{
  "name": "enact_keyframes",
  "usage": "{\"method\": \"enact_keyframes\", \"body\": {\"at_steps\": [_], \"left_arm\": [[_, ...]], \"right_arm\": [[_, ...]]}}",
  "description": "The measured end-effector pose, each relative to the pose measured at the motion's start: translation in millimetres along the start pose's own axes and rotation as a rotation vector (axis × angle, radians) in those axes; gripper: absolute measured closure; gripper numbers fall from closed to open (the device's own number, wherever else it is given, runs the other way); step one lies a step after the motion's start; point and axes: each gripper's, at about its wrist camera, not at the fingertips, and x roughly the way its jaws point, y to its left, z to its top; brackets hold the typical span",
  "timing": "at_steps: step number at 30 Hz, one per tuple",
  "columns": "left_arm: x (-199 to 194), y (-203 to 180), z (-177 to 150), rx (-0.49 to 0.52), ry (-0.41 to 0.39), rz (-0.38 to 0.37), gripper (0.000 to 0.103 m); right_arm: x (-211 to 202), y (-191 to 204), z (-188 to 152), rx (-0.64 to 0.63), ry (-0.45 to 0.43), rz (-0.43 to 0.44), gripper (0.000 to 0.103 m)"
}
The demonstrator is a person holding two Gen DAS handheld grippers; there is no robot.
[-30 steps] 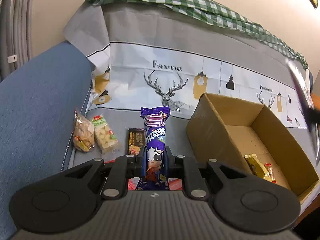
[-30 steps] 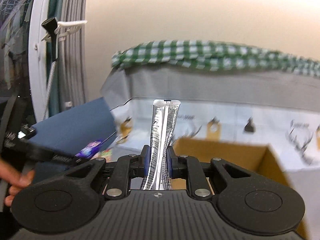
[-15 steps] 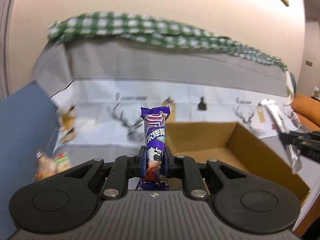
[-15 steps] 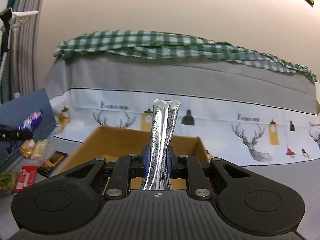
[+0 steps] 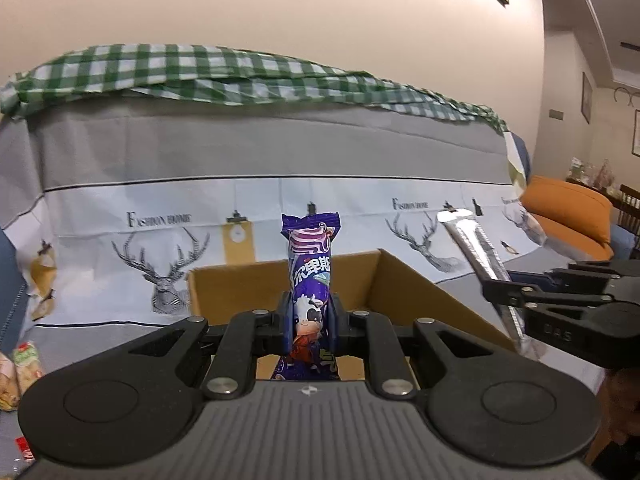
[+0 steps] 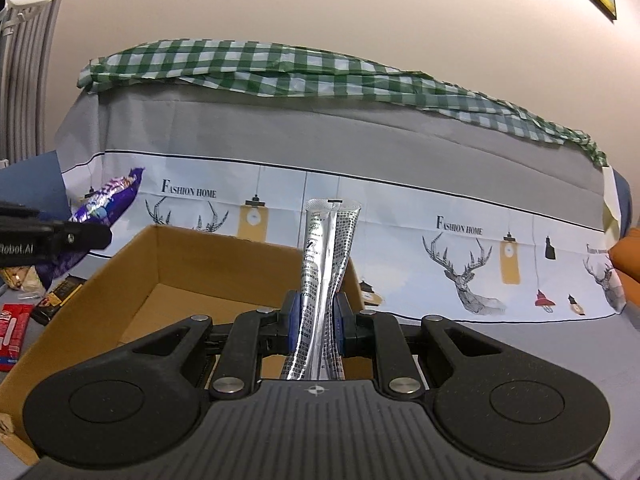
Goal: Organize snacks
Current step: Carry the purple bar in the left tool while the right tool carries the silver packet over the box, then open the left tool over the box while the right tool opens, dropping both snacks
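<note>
Snacks are being gathered into a cardboard box [image 6: 132, 280] that sits open-topped on a sofa seat covered by a deer-print cloth [image 6: 460, 264], with a green checked cloth [image 6: 280, 68] along the backrest. Box interior, as far as visible, shows bare floor with ample room.

Left gripper [image 5: 310, 316] is clenched on a purple snack bar [image 5: 310, 264], held upright above the near wall. Right gripper [image 6: 318, 320] is clenched on a silver sachet [image 6: 326, 264], likewise upright, at the box's right side.

Loose items remain outside the box to its left: a red packet [image 6: 14, 334], a dark bar [image 6: 60, 294] and clear bags [image 5: 16, 368].

Risks, as judged: both grippers converge on one opening and could collide. Either tall wrapper could catch the rim and tip out on release. Recommend staggered entry, clearing the walls before letting go.
</note>
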Motion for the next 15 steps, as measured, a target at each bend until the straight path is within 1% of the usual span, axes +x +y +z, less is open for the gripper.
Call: {"method": "enact_keyframes", "body": {"at_steps": [3,9,15], "left_arm": [[5.1,-5.1,-2.4,0.011,0.008,-0.011,0.085],[11.8,-6.7,-4.7,0.000,0.026,-0.029,0.085],[12.5,-6.1,-1.6,-0.014,0.021,-0.036,0.085]], "right_arm": [[4.1,1.4,0.8,0.011,0.008,-0.004,0.085],[12.4,11.0,4.7,0.028,0.017,0.008,0.085],[15.1,17.6,7.9,0.036,0.015,0.015,0.085]]}}
